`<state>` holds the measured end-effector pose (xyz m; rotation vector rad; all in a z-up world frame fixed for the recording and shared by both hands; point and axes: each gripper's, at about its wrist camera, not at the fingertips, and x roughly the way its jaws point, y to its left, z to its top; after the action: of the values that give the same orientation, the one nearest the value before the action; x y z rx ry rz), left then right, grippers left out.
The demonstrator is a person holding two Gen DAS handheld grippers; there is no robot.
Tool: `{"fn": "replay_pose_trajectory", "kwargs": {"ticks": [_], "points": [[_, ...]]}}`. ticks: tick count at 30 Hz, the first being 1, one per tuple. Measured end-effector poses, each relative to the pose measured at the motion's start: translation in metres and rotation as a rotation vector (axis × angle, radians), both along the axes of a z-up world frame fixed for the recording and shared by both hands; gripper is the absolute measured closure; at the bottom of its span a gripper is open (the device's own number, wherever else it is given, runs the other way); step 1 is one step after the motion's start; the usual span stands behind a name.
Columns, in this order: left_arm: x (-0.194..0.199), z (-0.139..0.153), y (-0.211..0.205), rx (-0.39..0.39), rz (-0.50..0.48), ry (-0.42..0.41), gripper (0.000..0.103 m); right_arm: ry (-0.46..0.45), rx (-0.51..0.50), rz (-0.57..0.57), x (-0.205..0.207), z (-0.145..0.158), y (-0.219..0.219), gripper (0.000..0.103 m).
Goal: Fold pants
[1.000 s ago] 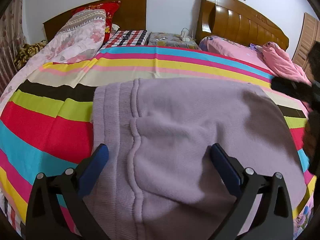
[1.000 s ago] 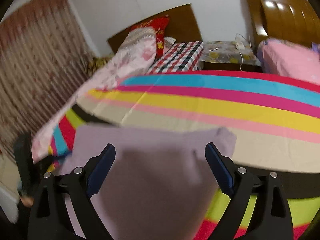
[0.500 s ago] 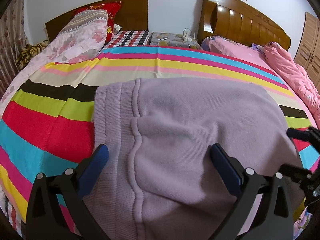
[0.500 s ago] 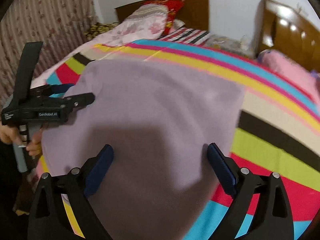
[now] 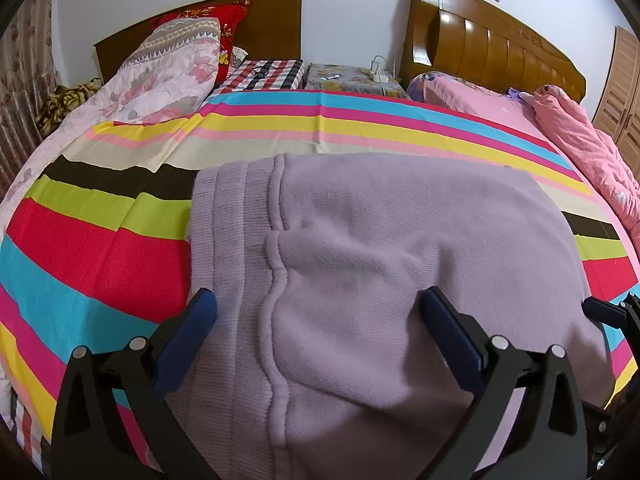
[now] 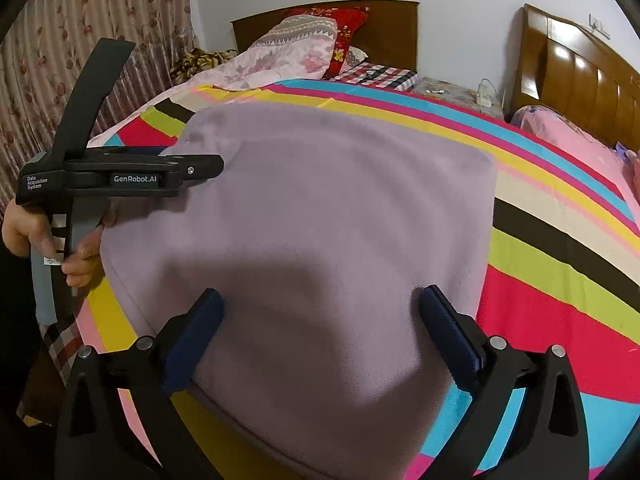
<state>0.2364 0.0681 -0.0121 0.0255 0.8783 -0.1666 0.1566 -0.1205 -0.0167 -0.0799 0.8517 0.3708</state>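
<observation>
Lilac pants (image 5: 400, 248) folded flat on striped bedspread (image 5: 100, 256), left gripper (image 5: 320, 312) and right gripper (image 6: 320, 308) both spread wide above fabric, gripping nothing.

Support: a bed (image 5: 120, 240) covered by a sheet of broad stripes in red, cyan, magenta, yellow, lime, black and cream. A folded lilac fleece pair of pants (image 5: 380, 260) lies flat on the sheet near the foot edge, ribbed waistband toward the left edge. At the head end, a pink floral quilt (image 5: 160, 80) is heaped along the left edge, a red patterned pillow (image 5: 232, 20) behind it, and a red-and-black checked cloth (image 5: 272, 74) beside it.
</observation>
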Motion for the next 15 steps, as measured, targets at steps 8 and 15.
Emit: {"fn": "replay_pose_trajectory", "kwargs": {"ticks": [8, 15], "points": [[0.0, -0.0003, 0.0, 0.0, -0.001, 0.001, 0.001, -0.009, 0.006, -0.001, 0.0002, -0.0032, 0.0025, 0.006], [0.0005, -0.0005, 0.0013, -0.006, -0.004, -0.002, 0.001, -0.005, 0.009, 0.002, -0.0034, -0.0038, 0.0007, 0.006]]}}
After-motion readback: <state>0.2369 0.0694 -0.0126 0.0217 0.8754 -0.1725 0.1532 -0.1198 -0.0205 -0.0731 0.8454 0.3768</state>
